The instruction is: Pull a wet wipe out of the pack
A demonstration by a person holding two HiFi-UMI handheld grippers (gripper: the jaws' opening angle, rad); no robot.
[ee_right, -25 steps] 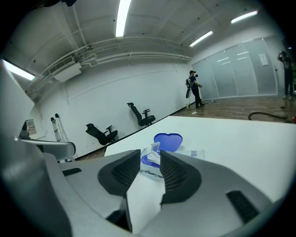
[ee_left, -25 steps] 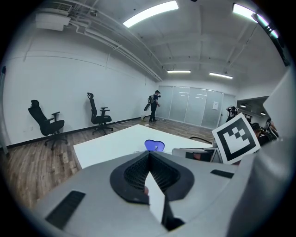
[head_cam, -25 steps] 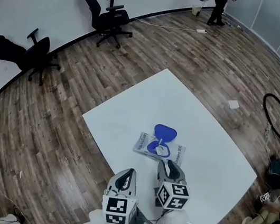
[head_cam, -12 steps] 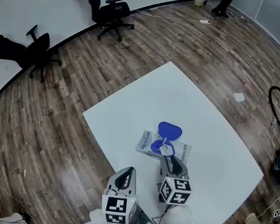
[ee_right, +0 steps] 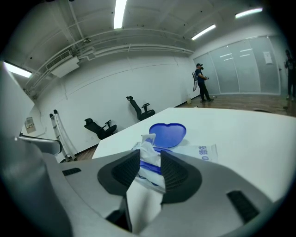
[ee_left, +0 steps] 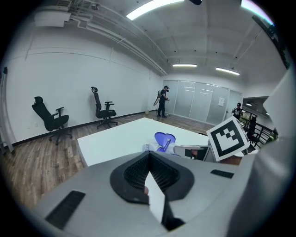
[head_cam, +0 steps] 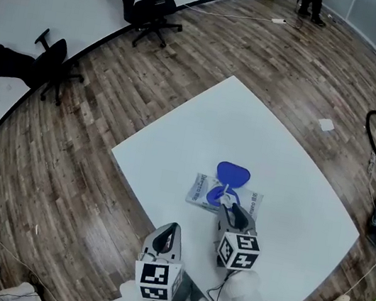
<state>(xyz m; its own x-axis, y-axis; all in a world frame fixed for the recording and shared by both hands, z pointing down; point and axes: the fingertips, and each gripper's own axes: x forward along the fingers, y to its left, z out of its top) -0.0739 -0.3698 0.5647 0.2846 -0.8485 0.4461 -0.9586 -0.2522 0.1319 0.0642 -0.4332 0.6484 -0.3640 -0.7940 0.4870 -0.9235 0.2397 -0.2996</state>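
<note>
The pack lies on the table, its lid flipped open so the wipe stands up. The right gripper straddles it, jaws just opened wide to take it, apparently not pinching yet. The left gripper, jaws together, waits beside it.

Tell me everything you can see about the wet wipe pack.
The pack is a flat, soft, whitish pouch with blue print, lying on the white table. Its blue lid is flipped open, away from the person. A white wipe sticks up from the opening, between the fingers of the right gripper, which have just been opening.
</note>
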